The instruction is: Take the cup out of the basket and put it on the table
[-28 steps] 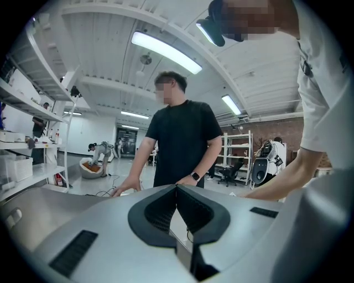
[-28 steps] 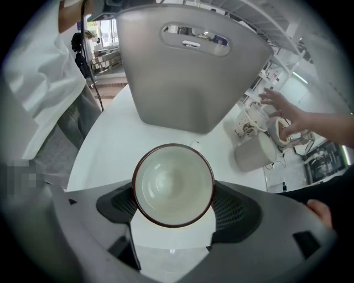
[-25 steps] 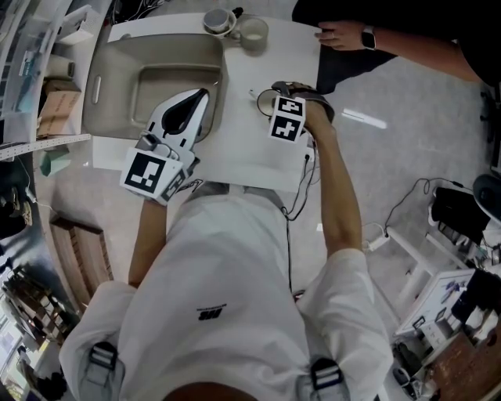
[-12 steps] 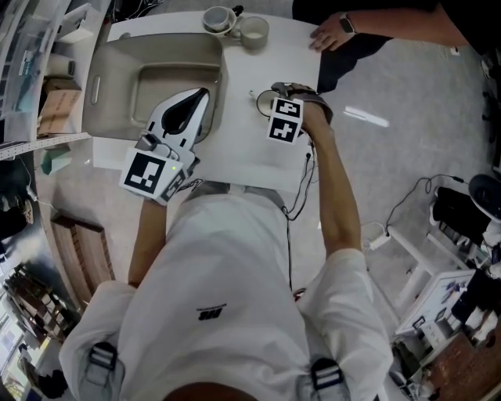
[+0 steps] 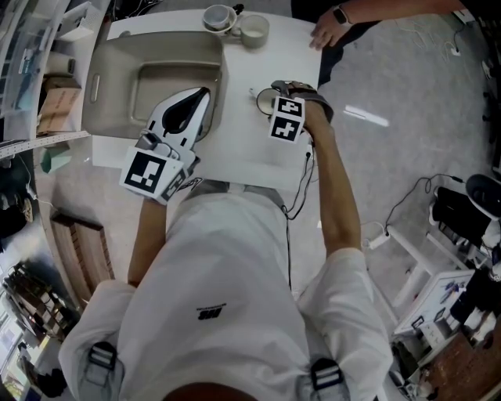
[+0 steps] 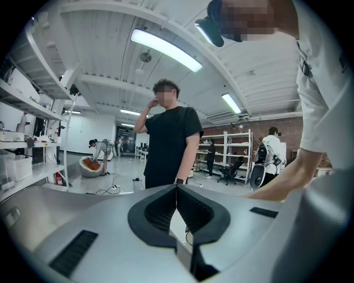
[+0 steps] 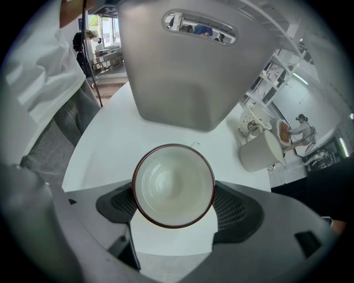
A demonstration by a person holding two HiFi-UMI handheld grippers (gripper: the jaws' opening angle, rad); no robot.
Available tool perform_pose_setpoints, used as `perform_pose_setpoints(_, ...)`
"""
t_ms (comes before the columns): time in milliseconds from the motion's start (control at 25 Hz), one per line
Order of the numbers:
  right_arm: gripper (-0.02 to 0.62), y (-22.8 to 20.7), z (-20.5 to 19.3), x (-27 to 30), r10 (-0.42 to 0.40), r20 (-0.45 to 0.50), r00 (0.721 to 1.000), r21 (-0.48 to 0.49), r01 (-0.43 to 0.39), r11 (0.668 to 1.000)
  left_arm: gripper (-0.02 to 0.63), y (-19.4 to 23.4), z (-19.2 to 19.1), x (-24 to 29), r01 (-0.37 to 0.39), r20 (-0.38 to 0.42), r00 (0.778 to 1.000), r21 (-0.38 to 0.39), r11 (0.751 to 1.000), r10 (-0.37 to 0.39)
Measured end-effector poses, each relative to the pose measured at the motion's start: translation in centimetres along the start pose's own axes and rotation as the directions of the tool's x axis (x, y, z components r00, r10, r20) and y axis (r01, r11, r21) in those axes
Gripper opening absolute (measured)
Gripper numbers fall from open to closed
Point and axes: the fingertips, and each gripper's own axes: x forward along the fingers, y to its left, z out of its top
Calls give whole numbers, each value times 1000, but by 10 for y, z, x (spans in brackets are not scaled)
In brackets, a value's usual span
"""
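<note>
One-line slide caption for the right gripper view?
Right gripper grips a white, dark-rimmed cup over the white table; grey basket behind, two mugs at picture right.

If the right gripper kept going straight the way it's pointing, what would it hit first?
The right gripper is shut on the dark-rimmed white cup. Straight beyond lies a strip of white table, then probably the grey plastic basket; depth is unclear.

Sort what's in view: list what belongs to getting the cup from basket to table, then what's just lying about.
In the job: cup, held by right gripper; basket; table.

Lying about: cream mug and second mug at the table's far edge; left gripper, shut and empty; bystander's hand.
</note>
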Motion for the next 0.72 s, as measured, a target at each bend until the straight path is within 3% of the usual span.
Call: perform_pose_setpoints(720,414,0,-6,-9,-26,-16,1000,-10,26,1000,9,-1,1,-2,3,3,1000,3,1000,-3)
